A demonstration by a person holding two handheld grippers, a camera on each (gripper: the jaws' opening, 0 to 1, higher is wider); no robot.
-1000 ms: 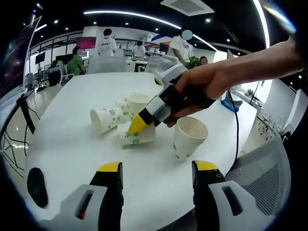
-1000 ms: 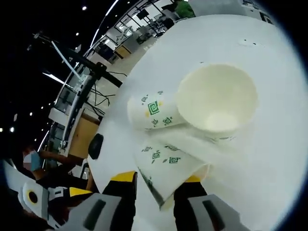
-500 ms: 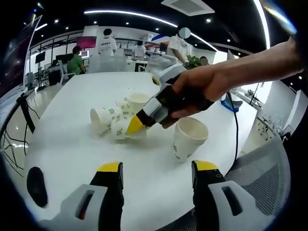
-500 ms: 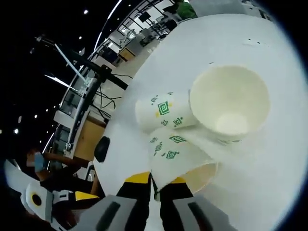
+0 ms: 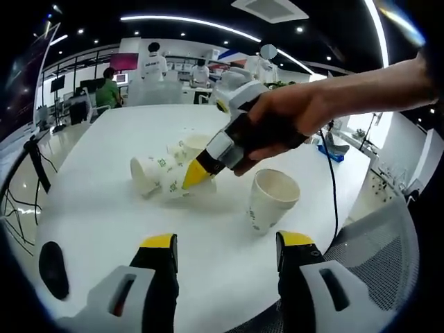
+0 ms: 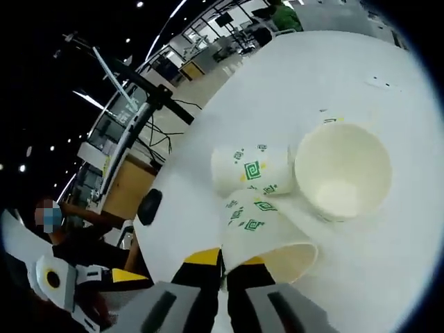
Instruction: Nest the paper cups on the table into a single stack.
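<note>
Beyond the right claw [image 6: 223, 267] on the counter [image 6: 388, 277]: tipped cup [image 6: 267, 236] pinched at the rim, another tipped cup [image 6: 251, 168] behind it, upright cup [image 6: 341, 182] to the right.

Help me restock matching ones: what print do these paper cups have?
Green square-spiral motifs on white paper cups, clearest in the right gripper view.

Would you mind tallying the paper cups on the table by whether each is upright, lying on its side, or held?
Upright paper cups: 2, the near cup and the far cup
Lying cup: 1
Held cup, pinched by the right hand-held gripper: 1
Total: 4
</note>
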